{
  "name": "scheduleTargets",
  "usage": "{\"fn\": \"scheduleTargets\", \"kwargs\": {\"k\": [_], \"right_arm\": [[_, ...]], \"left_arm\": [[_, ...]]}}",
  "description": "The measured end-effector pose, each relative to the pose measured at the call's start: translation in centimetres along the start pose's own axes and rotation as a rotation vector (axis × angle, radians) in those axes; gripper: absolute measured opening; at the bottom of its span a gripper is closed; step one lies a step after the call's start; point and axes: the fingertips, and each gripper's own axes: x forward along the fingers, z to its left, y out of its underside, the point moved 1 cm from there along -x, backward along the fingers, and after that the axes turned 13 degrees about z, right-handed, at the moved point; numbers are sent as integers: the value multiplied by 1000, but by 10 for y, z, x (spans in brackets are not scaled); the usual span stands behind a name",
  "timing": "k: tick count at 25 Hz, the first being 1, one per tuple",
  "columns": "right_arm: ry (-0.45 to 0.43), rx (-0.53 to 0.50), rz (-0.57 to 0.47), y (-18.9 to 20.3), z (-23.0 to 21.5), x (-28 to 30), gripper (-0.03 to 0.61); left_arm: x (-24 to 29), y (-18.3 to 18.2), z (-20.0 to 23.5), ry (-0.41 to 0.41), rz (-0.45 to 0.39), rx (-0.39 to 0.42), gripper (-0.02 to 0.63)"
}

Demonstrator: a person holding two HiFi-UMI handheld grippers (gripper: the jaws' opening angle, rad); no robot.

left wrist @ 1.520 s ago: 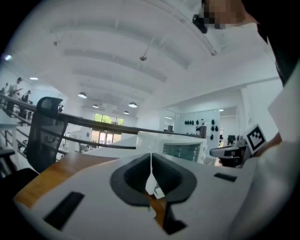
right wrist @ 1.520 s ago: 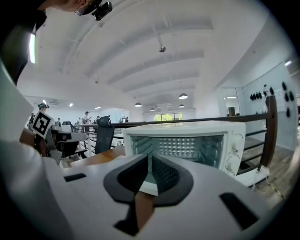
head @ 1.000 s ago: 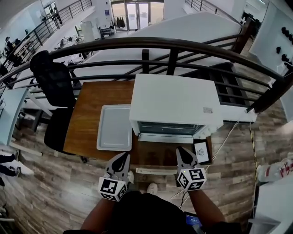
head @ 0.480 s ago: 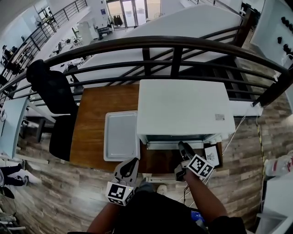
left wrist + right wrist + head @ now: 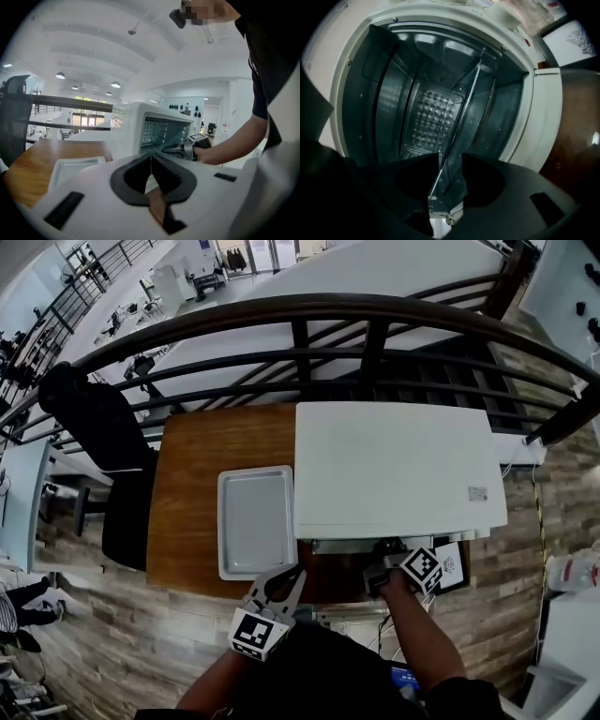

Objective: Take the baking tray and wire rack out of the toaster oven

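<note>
The white toaster oven (image 5: pixel 394 465) stands on the wooden table (image 5: pixel 202 456), its front open. The grey baking tray (image 5: pixel 256 519) lies on the table just left of it. My right gripper (image 5: pixel 386 551) is turned on its side at the oven's mouth. In the right gripper view its jaws (image 5: pixel 450 157) have just been opening, and the wire rack (image 5: pixel 461 112), still inside the dark cavity, runs edge-on between them with a gap showing. My left gripper (image 5: pixel 286 576) hovers shut and empty at the table's near edge, by the tray's corner.
A dark curved railing (image 5: pixel 309 310) runs behind the table. A black office chair (image 5: pixel 103 427) stands at the left. A small card with print (image 5: pixel 450 568) lies by the oven's right front corner. The oven's door (image 5: pixel 546 117) hangs open beside my right gripper.
My right gripper has rolled onto its side, opened, and gone forward to the oven's mouth. My left gripper has moved up towards the table edge. The head camera now looks down on the oven's top.
</note>
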Motion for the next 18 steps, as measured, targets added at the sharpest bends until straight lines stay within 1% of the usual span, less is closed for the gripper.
{"fn": "scheduleTargets", "kwargs": {"k": [2, 4, 5, 6, 7, 12, 15, 18], "right_arm": [[1, -8, 10, 2, 1, 5, 145], [-29, -13, 20, 0, 5, 7, 116], [-56, -7, 23, -2, 8, 8, 82], [-83, 8, 24, -3, 9, 7, 28], [-103, 26, 22, -3, 9, 6, 19], [-162, 90, 19, 12, 10, -7, 9], [-161, 109, 18, 18, 7, -15, 10], [-157, 125, 7, 18, 4, -16, 9]], "left_arm": [[3, 2, 1, 14, 8, -11, 17], [8, 3, 1, 25, 14, -27, 17], [10, 4, 0, 29, 17, -36, 17], [11, 5, -1, 31, 22, -44, 17], [12, 7, -2, 32, 26, -50, 17], [8, 19, -5, 34, 46, -80, 17], [7, 26, -6, 40, 58, -86, 17], [8, 27, -9, 42, 54, -110, 17]]}}
